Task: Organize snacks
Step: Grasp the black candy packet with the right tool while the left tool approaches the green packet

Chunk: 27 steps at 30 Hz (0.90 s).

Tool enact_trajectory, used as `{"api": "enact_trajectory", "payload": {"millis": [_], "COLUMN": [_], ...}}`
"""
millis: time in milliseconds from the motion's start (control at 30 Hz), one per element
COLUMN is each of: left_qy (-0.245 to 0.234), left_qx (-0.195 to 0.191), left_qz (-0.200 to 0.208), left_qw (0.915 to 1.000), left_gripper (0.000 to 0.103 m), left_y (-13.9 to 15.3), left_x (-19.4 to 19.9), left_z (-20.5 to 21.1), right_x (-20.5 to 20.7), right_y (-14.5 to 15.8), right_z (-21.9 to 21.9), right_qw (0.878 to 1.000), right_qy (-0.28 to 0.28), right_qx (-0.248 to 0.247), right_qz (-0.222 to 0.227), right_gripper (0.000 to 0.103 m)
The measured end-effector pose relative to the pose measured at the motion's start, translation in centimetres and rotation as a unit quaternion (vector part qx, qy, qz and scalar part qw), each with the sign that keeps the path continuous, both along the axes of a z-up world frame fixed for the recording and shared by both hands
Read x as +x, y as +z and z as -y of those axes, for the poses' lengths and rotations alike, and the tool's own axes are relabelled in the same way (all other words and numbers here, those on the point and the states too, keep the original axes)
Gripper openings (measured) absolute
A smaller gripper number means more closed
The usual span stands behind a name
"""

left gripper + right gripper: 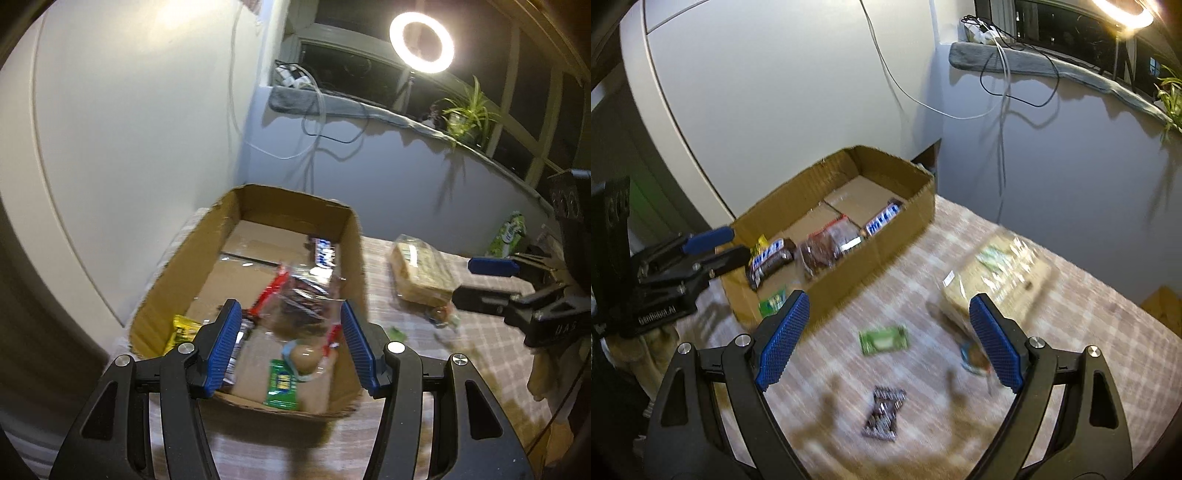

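Note:
A shallow cardboard box (173, 266) stands on the checked tablecloth and also shows in the right wrist view (897, 236). It holds a clear bag of dark snacks (306, 295), a blue-and-white chocolate bar (325, 253), a yellow packet (183, 328), a green packet (282, 386) and a round brown sweet (304, 358). My left gripper (291, 350) is open and empty over the box's near end. My right gripper (890, 347) is open and empty above the cloth, over a green packet (884, 339), a dark wrapped bar (884, 413) and a large clear bag of biscuits (997, 280).
A small blue-rimmed sweet (975, 356) lies by my right gripper's right finger. A green-and-white carton (511, 234) stands at the table's far right. The wall, hanging cables (314, 140) and a windowsill with a plant (469, 114) and ring light (421, 42) lie behind.

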State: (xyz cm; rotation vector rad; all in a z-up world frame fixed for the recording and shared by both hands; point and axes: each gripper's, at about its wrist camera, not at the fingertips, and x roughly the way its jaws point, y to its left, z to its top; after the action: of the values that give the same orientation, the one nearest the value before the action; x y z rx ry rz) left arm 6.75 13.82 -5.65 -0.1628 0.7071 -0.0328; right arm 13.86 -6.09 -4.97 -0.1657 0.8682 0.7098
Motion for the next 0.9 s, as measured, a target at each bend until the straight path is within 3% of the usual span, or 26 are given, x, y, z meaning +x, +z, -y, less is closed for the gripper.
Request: {"api": "enact_trajectory", "payload": {"millis": [333,467,567,667,900], "left_qy": [-0.067,-0.096,-0.114,-0.128,-0.152], "left_qx": [0.003,0.007,0.011,0.009,0.009], "left_qz": [-0.002,-0.009,-0.017,-0.028,-0.054], "left_qw": [0.9977,0.9953,0.9933,0.9914,0.9869], "left_gripper": [0.045,0.038,0.033,0.029,0.028], "left_y": [0.2,-0.2,-0.6,-1.2,-2.8], "left_x": [0.0,0.1,0.3,0.7,1.9], "left_z": [4.8,6.7,8.0,9.1,11.0], "right_x": [-4.0,-5.2,-5.5,-5.3,-5.2], "right_y": [-3.1,-4.8,-5.9,-6.8,-7.7], "right_z": [2.6,2.2,1.9,1.7,1.3], "right_qw": [0.999,0.998,0.997,0.997,0.997], "right_qy": [0.013,0.029,0.031,0.032,0.024], "right_qx": [-0.032,-0.049,-0.055,-0.053,-0.058], "right_qz": [-0.012,-0.022,-0.033,-0.046,-0.047], "right_gripper": [0.089,0.074,0.068,0.055,0.052]}}
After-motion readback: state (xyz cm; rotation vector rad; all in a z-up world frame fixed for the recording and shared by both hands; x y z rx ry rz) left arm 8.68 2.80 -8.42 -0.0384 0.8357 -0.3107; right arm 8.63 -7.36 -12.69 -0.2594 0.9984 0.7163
